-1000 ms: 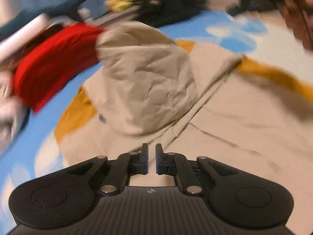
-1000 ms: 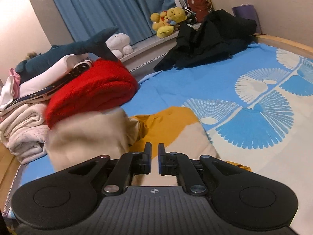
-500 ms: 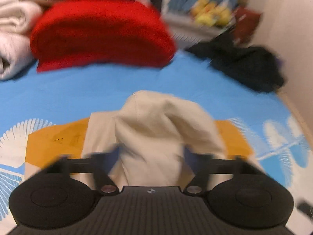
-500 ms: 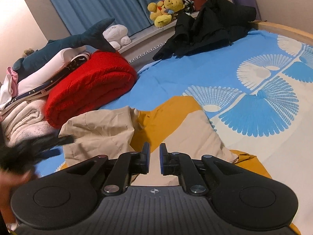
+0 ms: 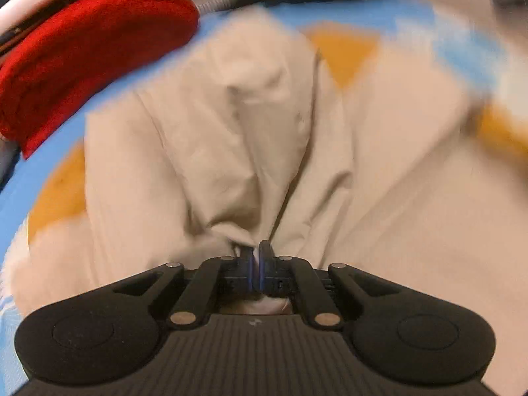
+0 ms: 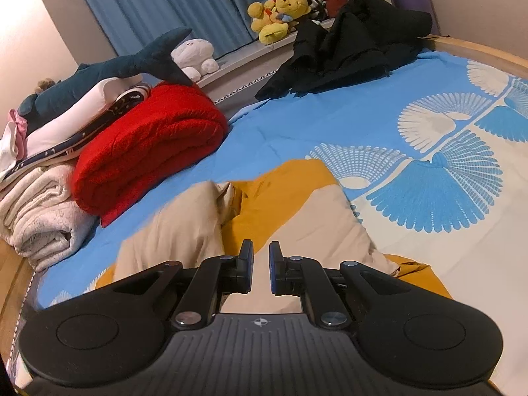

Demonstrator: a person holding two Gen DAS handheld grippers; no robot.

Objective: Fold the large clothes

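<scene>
Left gripper clamped on a bunched fold of the beige garment, cloth visibly pinched between the two pads, fabric fanning out away from the grip; left wrist view blurred w/ motion, so fine detail unreadable. Beige garment spread over the blue patterned bedspread, mustard-yellow part showing at its left and far-right edges in the left view and between two beige sections in the right view. Right gripper over the near part of the same garment, fingers nearly together w/ a narrow gap, nothing seen between them; contact w/ cloth below not determinable. Left of the garment, near the bed's left edge: folded red blanket, just beside a rolled cream towel, w/ a stack of white and striped folded items above and a dark teal shark plush lying on top. Far side: black clothing heap on the bedspread, yellow plush toys and a white plush on the ledge, blue curtains behind.
</scene>
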